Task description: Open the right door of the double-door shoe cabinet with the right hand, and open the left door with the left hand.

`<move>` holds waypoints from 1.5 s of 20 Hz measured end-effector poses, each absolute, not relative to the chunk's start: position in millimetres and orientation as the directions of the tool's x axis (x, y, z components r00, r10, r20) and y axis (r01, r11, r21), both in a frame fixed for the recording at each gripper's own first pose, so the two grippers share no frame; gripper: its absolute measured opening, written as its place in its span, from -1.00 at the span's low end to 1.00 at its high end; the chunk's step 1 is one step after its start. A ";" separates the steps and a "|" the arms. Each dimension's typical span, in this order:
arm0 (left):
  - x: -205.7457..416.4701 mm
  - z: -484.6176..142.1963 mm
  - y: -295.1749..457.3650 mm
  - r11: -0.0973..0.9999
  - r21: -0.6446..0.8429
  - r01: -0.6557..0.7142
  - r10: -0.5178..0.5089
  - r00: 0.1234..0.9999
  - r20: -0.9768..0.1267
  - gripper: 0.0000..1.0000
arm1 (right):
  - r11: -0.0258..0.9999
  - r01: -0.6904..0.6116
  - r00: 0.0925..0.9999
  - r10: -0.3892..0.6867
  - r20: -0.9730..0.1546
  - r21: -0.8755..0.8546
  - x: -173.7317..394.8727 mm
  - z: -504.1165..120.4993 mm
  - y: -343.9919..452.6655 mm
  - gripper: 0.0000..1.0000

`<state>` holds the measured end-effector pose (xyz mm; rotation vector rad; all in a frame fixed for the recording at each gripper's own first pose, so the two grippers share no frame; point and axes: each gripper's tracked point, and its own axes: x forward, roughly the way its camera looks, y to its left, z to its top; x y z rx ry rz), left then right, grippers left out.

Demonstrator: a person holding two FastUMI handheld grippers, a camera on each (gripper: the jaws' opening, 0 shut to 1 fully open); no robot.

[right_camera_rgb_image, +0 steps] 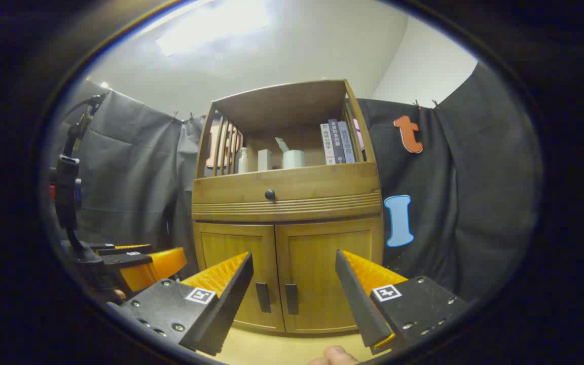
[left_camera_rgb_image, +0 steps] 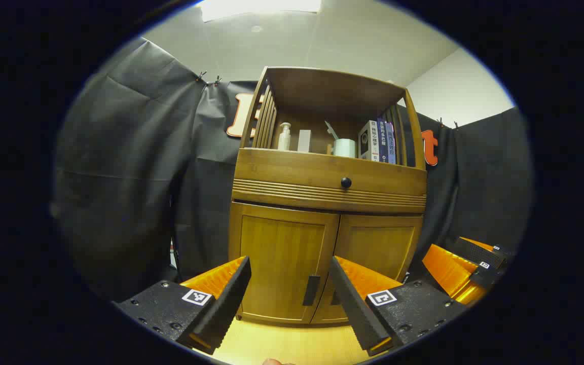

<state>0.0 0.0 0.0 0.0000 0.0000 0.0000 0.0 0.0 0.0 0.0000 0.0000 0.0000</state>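
The wooden shoe cabinet stands straight ahead with both lower doors closed. In the left gripper view its left door [left_camera_rgb_image: 282, 253] carries a dark upright handle [left_camera_rgb_image: 311, 290] near the middle seam, and the right door [left_camera_rgb_image: 380, 248] is beside it. My left gripper [left_camera_rgb_image: 289, 261] is open, short of the doors, framing that handle. In the right gripper view the right door [right_camera_rgb_image: 325, 263] and its handle [right_camera_rgb_image: 292, 298] lie between the fingers of my open right gripper [right_camera_rgb_image: 294, 253], with the left door's handle [right_camera_rgb_image: 263, 297] alongside. Neither gripper touches the cabinet.
Above the doors is a drawer with a black knob [left_camera_rgb_image: 345, 182] and an open shelf holding a bottle, a cup and books [left_camera_rgb_image: 380, 142]. Black cloth walls flank the cabinet. The floor [left_camera_rgb_image: 292, 339] is pale wood. The other gripper [left_camera_rgb_image: 467, 268] hangs at the right, seen from the left one.
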 end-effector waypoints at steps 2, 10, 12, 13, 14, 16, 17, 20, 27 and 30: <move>-1.8 0.8 -1.7 1.000 -0.004 -0.003 0.003 1.000 0.005 0.83 | 1.000 -0.006 1.000 0.006 -0.001 0.000 -1.7 1.0 1.5 0.87; -9.3 8.0 -12.7 1.000 0.005 0.011 -0.011 1.000 0.024 0.83 | 1.000 0.002 1.000 -0.002 0.013 -0.011 -10.0 6.7 -5.5 0.89; -10.7 8.7 -14.1 1.000 0.006 0.013 -0.013 1.000 0.026 0.83 | 1.000 0.004 1.000 -0.004 0.011 -0.006 -10.6 6.8 -6.7 0.89; -11.5 8.7 -14.9 1.000 0.007 0.013 -0.013 1.000 0.027 0.83 | 1.000 0.004 1.000 -0.004 0.011 -0.004 -11.3 6.5 -7.5 0.89; -12.6 9.7 -14.7 1.000 0.008 0.013 -0.013 1.000 0.027 0.83 | 1.000 0.004 1.000 -0.004 0.011 -0.003 -11.8 7.1 -7.7 0.94; -13.5 10.6 -14.8 1.000 0.008 0.011 -0.011 0.999 0.030 0.83 | 1.000 0.005 1.000 -0.005 0.012 -0.004 -12.5 6.1 -8.2 0.89; -14.8 11.5 -15.9 1.000 0.007 0.011 -0.011 0.999 0.032 0.83 | 1.000 0.006 1.000 -0.006 0.011 -0.006 -12.4 4.2 -8.9 0.89; -18.6 12.9 -12.6 1.000 0.010 0.007 -0.007 0.999 0.037 0.83 | 1.000 0.007 1.000 -0.007 -0.004 -0.003 -9.8 -4.0 -10.4 0.87; -24.5 12.6 9.1 0.998 0.029 -0.054 0.053 0.998 0.036 0.91 | 0.999 0.028 0.995 -0.029 -0.097 -0.018 17.6 -41.1 -17.9 0.92; -27.4 11.4 26.1 0.995 0.039 -0.096 0.095 0.995 0.033 0.92 | 0.999 0.032 0.990 -0.036 -0.135 -0.032 38.9 -62.4 -17.6 0.93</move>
